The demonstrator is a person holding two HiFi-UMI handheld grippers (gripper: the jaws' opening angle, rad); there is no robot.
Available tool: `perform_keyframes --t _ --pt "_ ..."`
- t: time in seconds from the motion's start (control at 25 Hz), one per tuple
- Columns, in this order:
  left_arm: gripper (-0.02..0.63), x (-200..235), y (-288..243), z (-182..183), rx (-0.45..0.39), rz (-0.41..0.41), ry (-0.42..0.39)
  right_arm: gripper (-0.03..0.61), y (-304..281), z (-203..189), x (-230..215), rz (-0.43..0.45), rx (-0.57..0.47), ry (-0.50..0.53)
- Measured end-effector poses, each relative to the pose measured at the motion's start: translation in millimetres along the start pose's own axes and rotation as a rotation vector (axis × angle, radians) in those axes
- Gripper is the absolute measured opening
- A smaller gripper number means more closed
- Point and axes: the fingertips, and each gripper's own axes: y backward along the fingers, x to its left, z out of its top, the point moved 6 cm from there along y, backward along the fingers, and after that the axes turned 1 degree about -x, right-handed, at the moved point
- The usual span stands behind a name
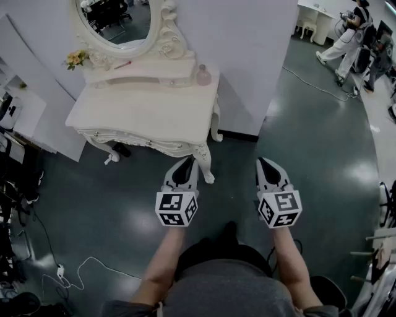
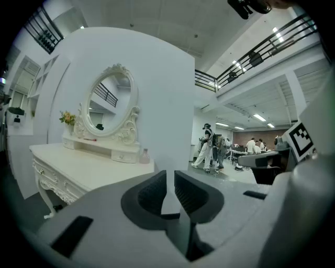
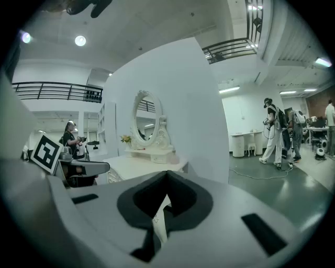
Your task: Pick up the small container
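Note:
The small container [image 1: 203,75] is a pale pink bottle standing at the back right of the white dressing table [image 1: 142,114], next to the mirror's raised shelf. It also shows in the left gripper view as the small container [image 2: 144,156] and in the right gripper view as the small container [image 3: 174,158]. My left gripper [image 1: 187,162] hangs over the floor in front of the table's right front leg, shut and empty. My right gripper [image 1: 265,162] is level with it, further right, also shut and empty. Both are well short of the bottle.
An oval mirror [image 1: 117,18], a small bunch of flowers [image 1: 75,59] and a thin pink stick [image 1: 122,64] sit on the table's back shelf. A white wall panel [image 1: 247,56] stands behind. People [image 1: 346,37] stand at far right. Cables [image 1: 74,278] lie on the floor at left.

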Motion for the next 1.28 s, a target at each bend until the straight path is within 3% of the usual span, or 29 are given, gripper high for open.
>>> perform_keyframes --t 0.56,1.28 --pt "0.054 -9.8 -24.3 11.3 -0.014 0.04 0.013 0.003 -9.7 1.5 -28.3 0.042 0.006 -0.004" --pt "0.161 17.4 -76.9 21.5 0.022 0.088 0.011 0.003 -55.6 2.9 -42.2 0.078 0.02 -0.043"
